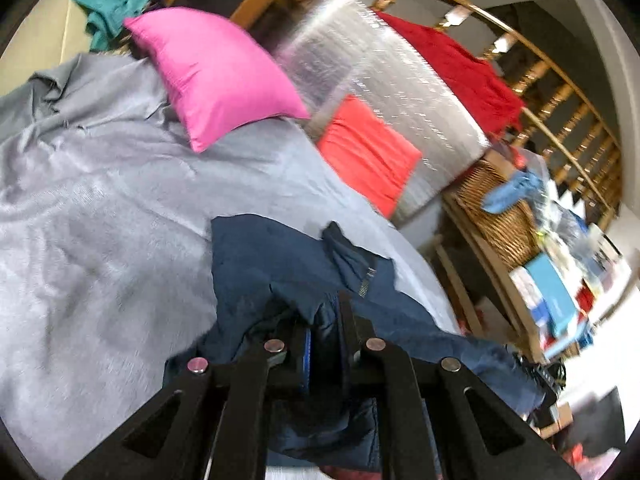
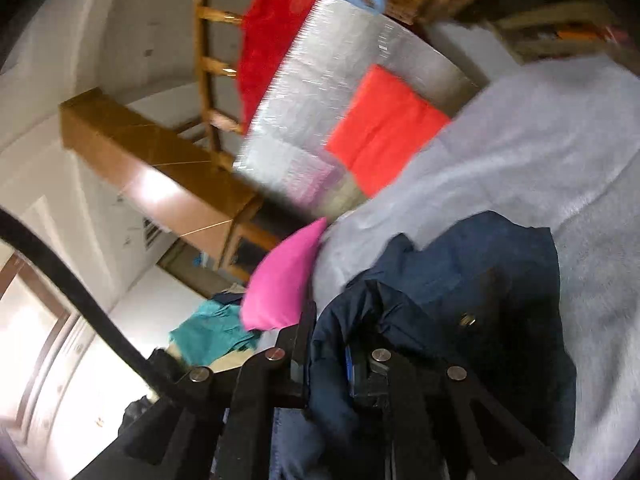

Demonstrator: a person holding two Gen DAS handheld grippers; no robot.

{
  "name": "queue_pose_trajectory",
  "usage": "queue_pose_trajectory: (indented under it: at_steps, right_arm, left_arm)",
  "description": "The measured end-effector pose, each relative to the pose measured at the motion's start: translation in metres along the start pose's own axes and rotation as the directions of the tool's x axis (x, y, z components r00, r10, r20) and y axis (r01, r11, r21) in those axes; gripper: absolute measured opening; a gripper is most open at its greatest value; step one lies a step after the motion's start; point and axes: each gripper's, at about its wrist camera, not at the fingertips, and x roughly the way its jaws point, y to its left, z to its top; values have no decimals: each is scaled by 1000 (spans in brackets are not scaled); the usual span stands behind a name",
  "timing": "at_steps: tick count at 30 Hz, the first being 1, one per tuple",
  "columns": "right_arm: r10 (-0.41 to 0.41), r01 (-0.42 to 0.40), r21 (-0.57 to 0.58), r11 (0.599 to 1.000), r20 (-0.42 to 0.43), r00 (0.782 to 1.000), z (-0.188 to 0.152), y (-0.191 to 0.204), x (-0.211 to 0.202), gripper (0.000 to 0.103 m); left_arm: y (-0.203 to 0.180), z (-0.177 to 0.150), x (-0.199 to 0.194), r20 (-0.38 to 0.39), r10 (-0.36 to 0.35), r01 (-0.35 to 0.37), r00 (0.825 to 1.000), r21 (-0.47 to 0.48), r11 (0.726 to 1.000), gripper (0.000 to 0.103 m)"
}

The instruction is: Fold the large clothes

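Both grippers are clamped on one dark navy garment (image 1: 280, 264) at the near edge of a bed under a grey bedspread (image 1: 100, 200): the left gripper (image 1: 324, 340) pinches a bunched fold, the right gripper (image 2: 332, 356) another. A pink pillow (image 1: 216, 76) lies far behind. The cloth looks soft, limp and fairly heavy; it should handle best gripped at seams or corners

A dark navy garment (image 1: 280, 264) of matt woven cloth lies on a soft, slightly fuzzy grey bed cover (image 1: 100, 208). The pink pillow (image 1: 212, 76) has smooth cloth with a faint sheen. A glossy silver plastic-wrapped bundle (image 1: 384, 80) glints. The wooden headboard (image 1: 552, 92) looks varnished; the wicker basket (image 1: 500, 216) rough.
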Motion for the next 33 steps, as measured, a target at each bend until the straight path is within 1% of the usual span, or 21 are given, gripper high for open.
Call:
queue_pose_trajectory:
  at_steps: [2,4,8,11,15,16,18,22,24,25,26,27,28,29,30,31,32,33]
  right_arm:
    - [-45,46,31,998,-17,999,5,-16,18,12]
    - [-95,97,55,994,-34,995,12,-29,36,12]
    - [-134,139,101,985,-60,989,26,-53,57,12]
    - [-151,161,135,978,-78,985,33,-69,71,12]
    - [-145,157,184,970,-77,986,41,-84,81,12]
    - [-139,153,205,967,-80,987,44,-90,84,12]
    - [-134,151,241,959,-87,987,47,-98,88,14]
    - [-112,147,332,932,-123,986,51,-118,96,21]
    - [-85,127,367,921,-129,988,53,-123,96,32]
    - [-68,109,376,920,-122,990,55,-125,95,35]
    - [-51,89,381,920,-111,993,57,-125,94,43]
    - [-40,76,384,920,-100,994,58,-124,92,52]
    - [-32,61,386,920,-82,996,59,-123,89,57]
    - [-20,37,382,924,-48,999,61,-120,83,67]
    - [-13,21,375,927,-24,1000,62,-117,80,73]
    - [-15,14,362,932,-1,1000,63,-113,76,75]
    - [-25,19,350,937,13,1000,65,-109,74,79]
    - [-34,22,331,943,31,999,66,-105,68,80]
  left_arm:
    - [4,4,23,3,30,-29,1000,-18,999,10]
    - [11,7,41,3,36,-35,999,-46,998,10]
    - [24,15,71,-7,38,-39,999,-100,994,10]
    - [23,25,88,-21,49,-51,999,-97,994,10]
    - [16,37,108,-40,64,-66,997,-56,996,11]
    - [16,39,113,-48,68,-70,997,-56,996,11]
    - [21,43,124,-68,67,-73,995,-90,993,12]
    - [27,47,142,-134,89,-105,987,-124,987,14]
    - [30,49,147,-162,81,-107,983,-159,981,18]
    - [32,51,147,-171,62,-93,983,-183,979,22]
    - [34,52,147,-173,44,-79,984,-203,976,30]
    - [35,53,145,-164,7,-45,986,-231,972,36]
    - [35,54,142,-143,-37,0,989,-255,967,55]
    - [33,54,139,-123,-66,31,990,-268,963,72]
    - [29,55,132,-81,-78,53,994,-271,961,79]
    - [24,56,122,-21,-56,49,998,-252,967,86]
    - [19,57,114,22,-48,52,999,-234,971,90]
    - [14,57,105,70,-61,75,996,-213,974,91]
